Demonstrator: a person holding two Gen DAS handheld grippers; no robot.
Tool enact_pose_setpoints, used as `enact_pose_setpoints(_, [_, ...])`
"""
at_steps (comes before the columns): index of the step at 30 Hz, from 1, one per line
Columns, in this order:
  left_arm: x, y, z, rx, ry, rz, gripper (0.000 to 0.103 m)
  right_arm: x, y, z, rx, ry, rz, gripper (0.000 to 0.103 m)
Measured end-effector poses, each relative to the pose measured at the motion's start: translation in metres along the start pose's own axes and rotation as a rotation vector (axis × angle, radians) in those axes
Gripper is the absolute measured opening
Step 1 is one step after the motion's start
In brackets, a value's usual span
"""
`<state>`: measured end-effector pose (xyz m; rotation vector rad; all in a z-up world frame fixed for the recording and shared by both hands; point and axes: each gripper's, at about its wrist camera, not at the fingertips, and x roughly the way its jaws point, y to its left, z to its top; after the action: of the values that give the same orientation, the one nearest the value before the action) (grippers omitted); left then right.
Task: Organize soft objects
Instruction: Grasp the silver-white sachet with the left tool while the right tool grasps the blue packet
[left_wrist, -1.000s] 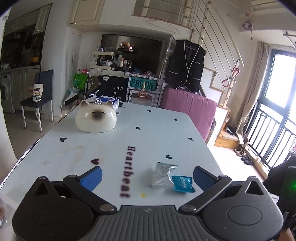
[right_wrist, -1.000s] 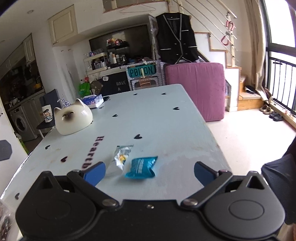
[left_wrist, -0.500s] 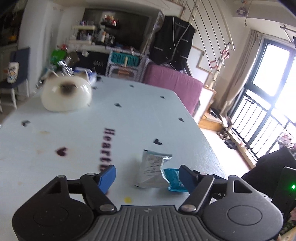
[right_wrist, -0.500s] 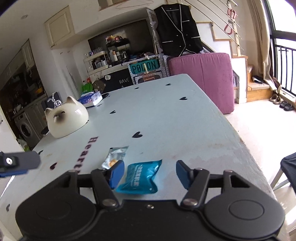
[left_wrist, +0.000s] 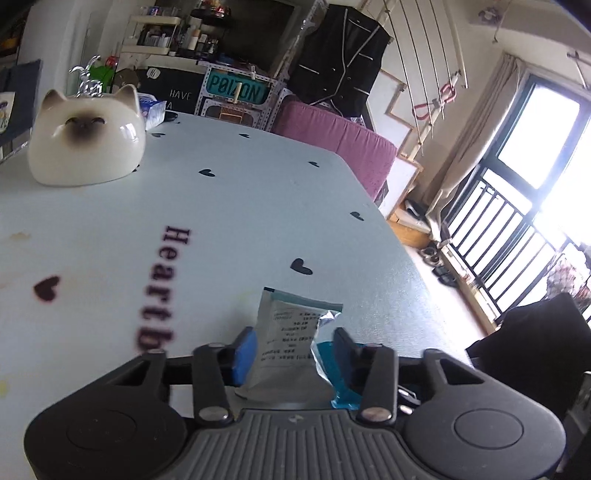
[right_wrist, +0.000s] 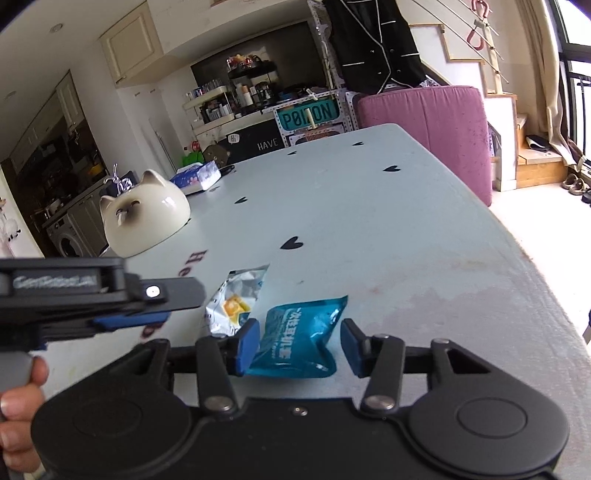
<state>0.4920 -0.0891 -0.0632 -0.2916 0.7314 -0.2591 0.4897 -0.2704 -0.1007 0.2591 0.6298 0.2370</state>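
On the pale tablecloth (left_wrist: 229, 206) printed with dark hearts and the word "Heartbeat", two soft packets lie side by side near the front edge. The left gripper (left_wrist: 291, 350) straddles the silver packet (left_wrist: 288, 343), whose printed white back faces up in the left wrist view; its blue pads have just been closing and stand close on either side of the packet, the left pad apparently at its edge, though firm pressing cannot be confirmed. The blue packet (right_wrist: 295, 339) lies just to the right of the silver one, their edges touching or overlapping. The right gripper (right_wrist: 297, 345) brackets the blue packet; its jaws have also just been closing, the left pad is at the packet's edge, and a clear gap separates the right pad from it. In the right wrist view the left gripper enters from the left, held by a hand (right_wrist: 18, 410) at the lower left corner. A cat-faced ceramic bowl (left_wrist: 85, 140), inverted, rests well apart on the far left of the table, with a tissue pack (right_wrist: 195, 177) beyond it.
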Motion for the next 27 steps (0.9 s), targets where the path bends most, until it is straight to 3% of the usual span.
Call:
enact_pose_setpoints(2, [0.006, -0.003, 0.002, 0.027, 0.003, 0.031, 0.017, 0.002, 0.001, -0.001, -0.006, 0.004, -0.008, 0.048])
enact_pose_setpoints(11, [0.02, -0.003, 0.001, 0.038, 0.032, -0.018, 0.016, 0.004, -0.004, -0.001, 0.008, -0.009, 0.008, 0.046])
enact_pose_setpoints(13, [0.019, -0.006, 0.003, 0.035, 0.026, -0.029, 0.02, 0.004, -0.004, -0.002, 0.009, -0.007, 0.006, 0.042])
enact_pose_setpoints(16, [0.021, -0.01, 0.005, 0.031, 0.025, -0.049, 0.041, 0.005, -0.004, -0.001, 0.008, -0.003, -0.001, 0.038])
enact_pose_setpoints(21, [0.034, -0.019, 0.001, 0.113, 0.048, 0.036, 0.041, 0.006, -0.005, -0.001, 0.009, -0.002, 0.002, 0.037])
enact_pose_setpoints(27, [0.042, -0.01, -0.003, 0.108, 0.071, 0.047, 0.041, 0.006, -0.005, -0.001, 0.004, -0.002, -0.004, 0.035])
